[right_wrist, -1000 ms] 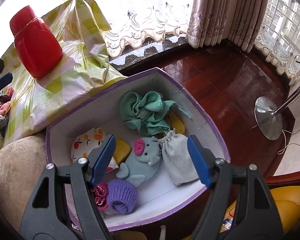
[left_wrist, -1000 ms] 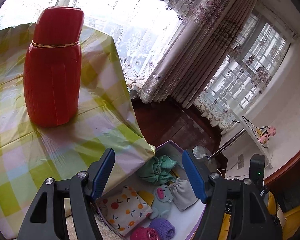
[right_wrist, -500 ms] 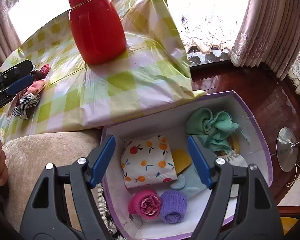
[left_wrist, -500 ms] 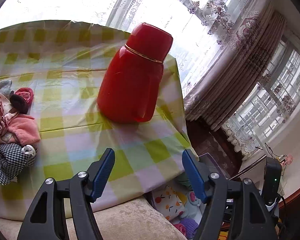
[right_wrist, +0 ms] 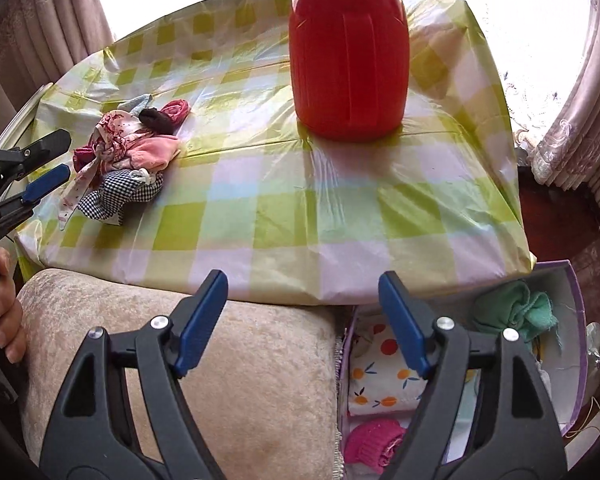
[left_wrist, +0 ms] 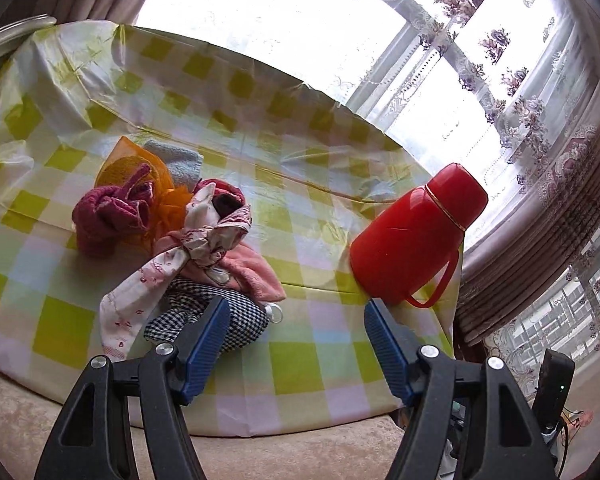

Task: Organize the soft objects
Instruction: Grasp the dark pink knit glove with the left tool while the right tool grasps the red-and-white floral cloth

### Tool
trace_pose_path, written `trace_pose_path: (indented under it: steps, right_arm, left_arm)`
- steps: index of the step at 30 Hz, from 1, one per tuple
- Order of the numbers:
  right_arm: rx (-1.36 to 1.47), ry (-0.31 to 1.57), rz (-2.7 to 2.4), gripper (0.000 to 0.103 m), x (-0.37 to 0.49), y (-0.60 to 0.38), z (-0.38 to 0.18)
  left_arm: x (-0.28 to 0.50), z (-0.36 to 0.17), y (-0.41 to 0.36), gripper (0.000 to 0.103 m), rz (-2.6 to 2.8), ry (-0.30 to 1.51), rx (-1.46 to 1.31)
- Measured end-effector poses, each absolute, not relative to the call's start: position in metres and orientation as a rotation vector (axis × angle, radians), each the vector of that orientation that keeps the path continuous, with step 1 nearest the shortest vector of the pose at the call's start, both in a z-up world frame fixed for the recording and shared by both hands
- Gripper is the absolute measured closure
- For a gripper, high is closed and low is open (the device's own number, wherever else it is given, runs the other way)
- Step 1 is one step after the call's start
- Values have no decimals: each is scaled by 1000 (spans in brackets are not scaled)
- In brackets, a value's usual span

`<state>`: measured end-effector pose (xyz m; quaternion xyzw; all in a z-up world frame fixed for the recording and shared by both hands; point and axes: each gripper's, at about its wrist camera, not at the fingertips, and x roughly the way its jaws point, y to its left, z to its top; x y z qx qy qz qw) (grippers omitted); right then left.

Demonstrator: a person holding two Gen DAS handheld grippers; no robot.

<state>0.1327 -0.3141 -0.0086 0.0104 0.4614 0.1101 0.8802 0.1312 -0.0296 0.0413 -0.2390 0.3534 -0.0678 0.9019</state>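
Note:
A pile of soft items (left_wrist: pixel 180 236) lies on the checked tablecloth (left_wrist: pixel 308 352): a maroon towel (left_wrist: pixel 104 216), a floral cloth, a pink cloth, a black-and-white checked pouch (left_wrist: pixel 216 320) and orange mesh. My left gripper (left_wrist: pixel 296 324) is open and empty, just in front of the checked pouch; it also shows in the right wrist view (right_wrist: pixel 50 156). My right gripper (right_wrist: pixel 302 316) is open and empty above a beige cushion (right_wrist: pixel 240 380). A purple-edged box (right_wrist: pixel 580 320) at the right holds a green cloth (right_wrist: pixel 512 312), a fruit-print item (right_wrist: pixel 380 384) and a pink sock roll (right_wrist: pixel 372 444).
A tall red thermos jug (right_wrist: pixel 348 56) stands on the table's far right; it also shows in the left wrist view (left_wrist: pixel 416 236). Curtains and bright windows lie behind the table. A dark device (left_wrist: pixel 552 380) stands at the lower right.
Both grippers have swung left, away from the box and toward the table. The left view now faces the pile of soft items; the box has slid to the right view's edge.

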Motion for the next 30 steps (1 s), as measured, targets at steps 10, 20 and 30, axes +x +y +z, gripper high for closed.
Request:
trace_pose_path:
  steps: [10, 20, 30]
  right_arm:
    - [-48, 942, 349, 22, 161, -238, -3]
    - [-45, 925, 449, 18, 186, -170, 4]
    - [16, 911, 496, 18, 217, -123, 5]
  left_arm:
    - [133, 25, 59, 33, 56, 729, -595]
    - [163, -4, 97, 33, 88, 801, -688]
    - [192, -24, 123, 33, 93, 840, -742]
